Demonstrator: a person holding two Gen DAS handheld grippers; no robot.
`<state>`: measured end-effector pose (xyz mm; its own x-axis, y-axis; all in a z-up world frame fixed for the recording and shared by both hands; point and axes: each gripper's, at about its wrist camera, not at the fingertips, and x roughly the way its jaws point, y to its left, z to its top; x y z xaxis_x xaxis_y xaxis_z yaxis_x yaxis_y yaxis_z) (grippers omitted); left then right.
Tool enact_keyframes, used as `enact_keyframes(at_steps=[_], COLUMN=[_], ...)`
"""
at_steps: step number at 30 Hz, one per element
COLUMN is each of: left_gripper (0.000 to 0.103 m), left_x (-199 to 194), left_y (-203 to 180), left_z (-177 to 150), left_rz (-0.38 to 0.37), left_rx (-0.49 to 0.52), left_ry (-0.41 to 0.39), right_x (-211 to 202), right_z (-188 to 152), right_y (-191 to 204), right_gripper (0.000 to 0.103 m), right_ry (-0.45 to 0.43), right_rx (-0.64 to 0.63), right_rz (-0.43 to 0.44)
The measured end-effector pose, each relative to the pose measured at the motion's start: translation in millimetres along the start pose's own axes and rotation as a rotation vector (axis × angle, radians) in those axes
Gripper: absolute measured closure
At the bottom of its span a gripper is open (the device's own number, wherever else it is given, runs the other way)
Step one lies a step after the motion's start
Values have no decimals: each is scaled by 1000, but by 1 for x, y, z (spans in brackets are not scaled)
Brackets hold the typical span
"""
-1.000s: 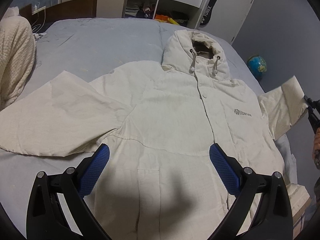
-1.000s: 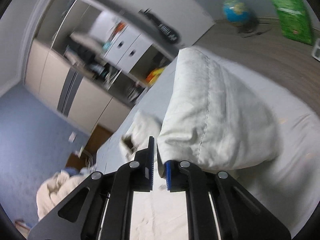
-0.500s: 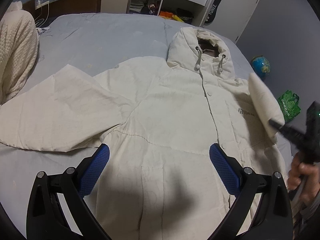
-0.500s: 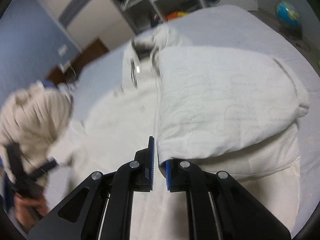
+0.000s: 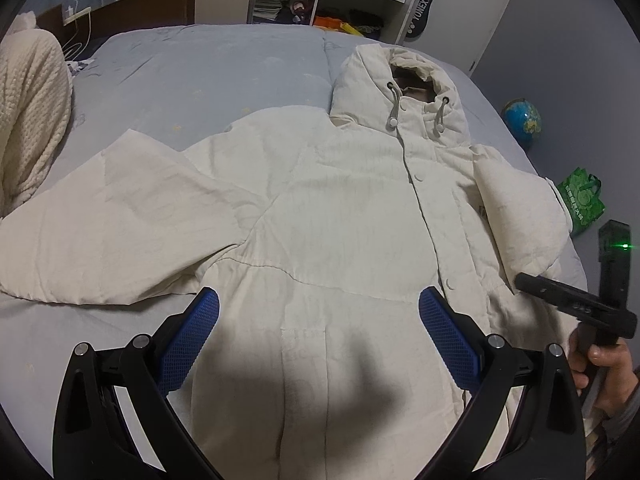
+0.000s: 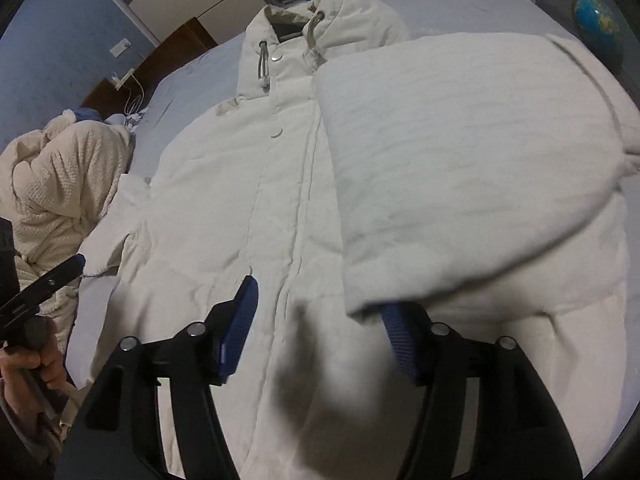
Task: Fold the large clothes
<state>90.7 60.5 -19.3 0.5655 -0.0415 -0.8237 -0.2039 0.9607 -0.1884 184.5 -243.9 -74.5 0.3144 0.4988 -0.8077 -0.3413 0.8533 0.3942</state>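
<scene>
A cream hooded jacket (image 5: 320,208) lies face up on the bed, its hood (image 5: 400,84) at the far end. Its left sleeve (image 5: 100,216) is spread out flat to the left. The other sleeve (image 6: 460,160) is folded in over the chest. My right gripper (image 6: 320,304) hovers over the jacket front with its jaws opening. The sleeve's cuff (image 6: 384,292) drapes over the right finger, and the pads do not press on it. My left gripper (image 5: 319,300) hangs open above the jacket's lower front with nothing between its fingers. A hand (image 5: 604,364) holds the right gripper (image 5: 576,300) at the right edge.
The bed has a pale blue sheet (image 5: 200,72). A cream knitted blanket (image 5: 28,120) is heaped at its left side. On the floor to the right stand a globe (image 5: 522,120) and a green bag (image 5: 582,200). Shelves and drawers (image 5: 320,0) line the far wall.
The right gripper carried the sleeve in from the right, laid it over the jacket's chest, and its jaws went from shut on the cuff to apart. The left gripper stayed put.
</scene>
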Motion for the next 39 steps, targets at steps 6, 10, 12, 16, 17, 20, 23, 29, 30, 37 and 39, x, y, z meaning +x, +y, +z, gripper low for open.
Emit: enact_keyframes(at_steps=[6, 10, 12, 16, 17, 20, 23, 29, 30, 37, 39], left_gripper=[7, 7, 7, 7, 7, 7, 7, 7, 7, 7, 7], left_x=[-2, -4, -4, -4, -5, -6, -7, -6, -6, -9, -9], left_y=[-1, -1, 1, 6, 8, 16, 22, 34, 36, 45, 48], left_z=[0, 0, 1, 2, 3, 4, 5, 5, 5, 7, 7], left_rz=[12, 18, 22, 23, 25, 25, 29, 28, 26, 23, 16], left_rx=[-3, -6, -12, -35, -45, -74, -98, -156, -164, -213, -228], left_ry=[-7, -19, -19, -21, -22, -26, -25, -10, -11, -23, -19], right_x=[-44, -71, -76, -68, -64, -55, -45, -42, -42, -37, -33], right_z=[2, 13, 19, 32, 32, 46, 56, 66, 68, 80, 79], right_y=[-44, -93, -118, -161, -164, -161, -155, -121, -110, -16, 15], right_gripper=[42, 42, 42, 43, 43, 45, 70, 84, 85, 89, 92], right_ry=[-93, -214, -261, -306, -308, -303, -274, -304, -306, -303, -291], right_rx=[186, 355, 454, 649, 663, 648, 623, 519, 491, 273, 205], right_rz=[55, 49, 55, 80, 83, 68, 62, 121, 128, 203, 216])
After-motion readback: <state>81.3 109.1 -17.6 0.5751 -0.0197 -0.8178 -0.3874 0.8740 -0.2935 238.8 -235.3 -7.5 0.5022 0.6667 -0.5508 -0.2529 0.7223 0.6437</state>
